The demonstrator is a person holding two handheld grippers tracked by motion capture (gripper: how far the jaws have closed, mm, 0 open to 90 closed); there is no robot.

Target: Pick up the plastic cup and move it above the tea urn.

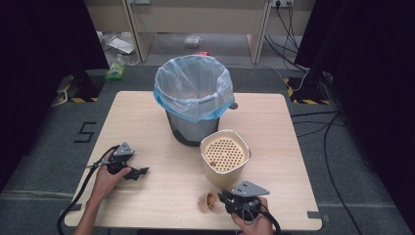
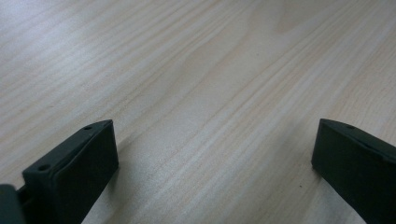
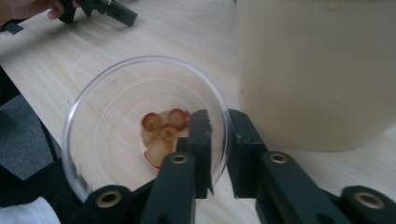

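My right gripper [image 3: 218, 140] is clamped on the rim of a small clear cup [image 3: 107, 135], one jaw inside the wall and the other outside it, the rim pinched between them. The cup lies tipped toward the gripper so I look straight into its mouth; at its bottom sit a few reddish-brown food scraps [image 3: 163, 133], just ahead of the inner jaw. Immediately beside the outer jaw stands a cream-coloured container [image 3: 322, 70], near the cup; I cannot tell whether they touch. From the high view, that container [image 1: 225, 154] carries a perforated insert in its top, and beyond it, farther from my right gripper [image 1: 230, 198], stands a bin lined with a pale blue bag [image 1: 193, 90]. The cup [image 1: 205, 200] rests on the wooden table [image 1: 161, 196] near the edge on my side. My left gripper [image 2: 210, 158] is well apart from all this — its jaws stand wide apart with bare tabletop [image 2: 196, 84] between them, holding nothing, low over the wood at the far side from the cup.
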